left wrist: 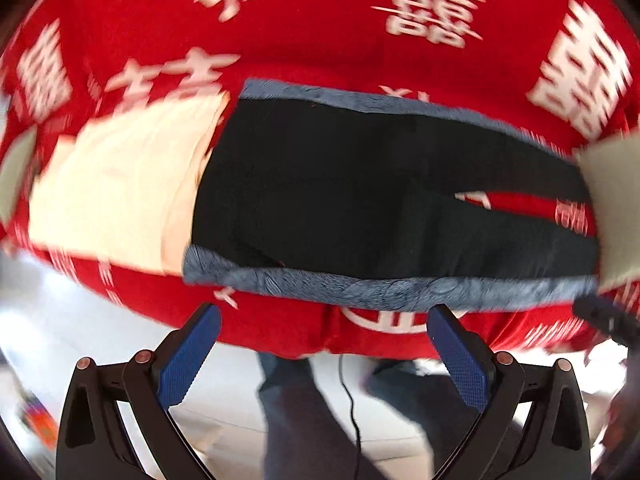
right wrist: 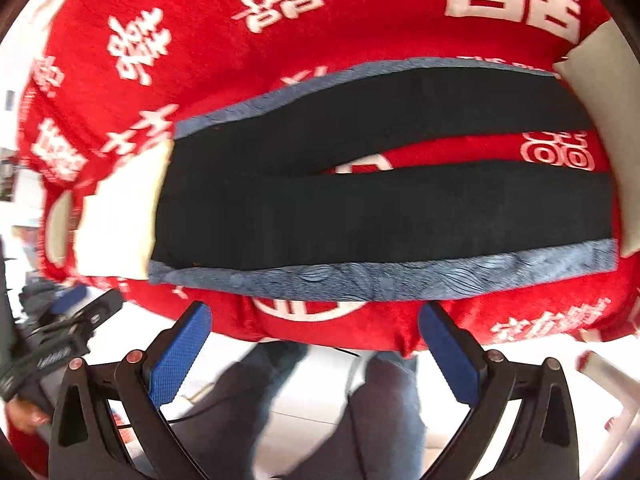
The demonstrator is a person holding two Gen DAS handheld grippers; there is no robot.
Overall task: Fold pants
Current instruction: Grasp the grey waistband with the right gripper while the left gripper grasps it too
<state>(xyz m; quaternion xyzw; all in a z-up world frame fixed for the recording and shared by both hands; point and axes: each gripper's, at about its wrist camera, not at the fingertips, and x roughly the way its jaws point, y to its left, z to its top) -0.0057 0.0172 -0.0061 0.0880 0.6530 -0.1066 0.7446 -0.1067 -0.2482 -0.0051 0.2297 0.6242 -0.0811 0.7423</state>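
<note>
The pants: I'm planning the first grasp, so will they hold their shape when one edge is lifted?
Probably not. The pants lie flat and limp on the red cloth, so a lifted edge would likely sag. The legs lie apart and may swing separately. The fuzzy cloth may drag.

Motion blur smears the red cloth's white characters (left wrist: 440,16), and pale folded fabric (left wrist: 116,196) hides the pants' waistband.

a surface (left wrist: 320,40) draped in a red cloth (right wrist: 200,20) printed with white characters carries black pants (right wrist: 360,212) with blue-grey side bands, spread flat just ahead of the hand-held gripper (right wrist: 316,344), and cream fabric (left wrist: 120,192) lying at their left end.
</note>
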